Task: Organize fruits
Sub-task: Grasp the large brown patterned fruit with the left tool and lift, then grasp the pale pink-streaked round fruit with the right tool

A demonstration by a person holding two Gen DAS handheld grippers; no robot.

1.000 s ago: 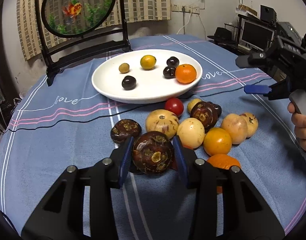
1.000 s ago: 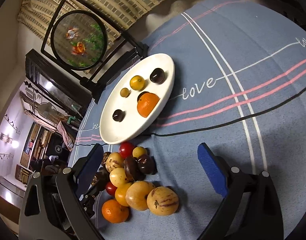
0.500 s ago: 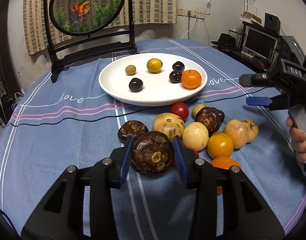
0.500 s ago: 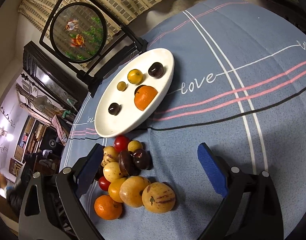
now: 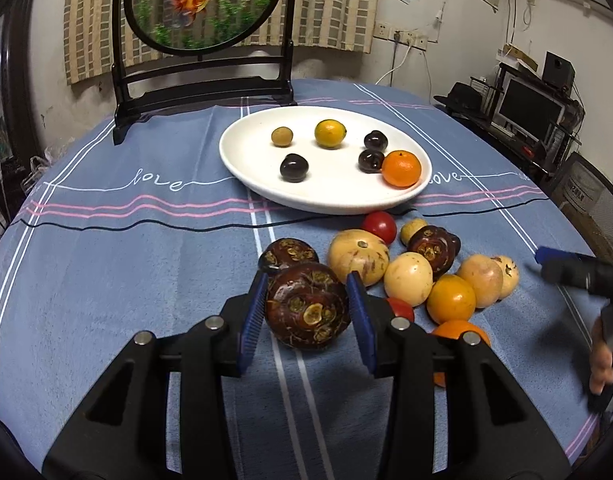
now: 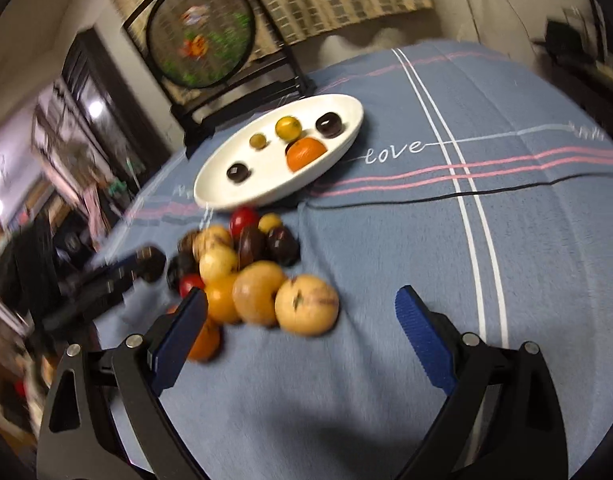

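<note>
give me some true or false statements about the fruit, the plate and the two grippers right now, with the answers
1. The left gripper is shut on a dark brown fruit. True.
2. The white plate holds no fruit. False: six pieces lie on it, among them an orange and three small dark fruits.
3. The right gripper is clamped on a yellow fruit. False: its jaws stand wide open with nothing held; the yellow-tan fruit lies on the cloth beyond them.
4. A red tomato lies on the blue tablecloth just outside the plate's near rim. True.
5. The goldfish screen stands behind the plate. True.
</note>
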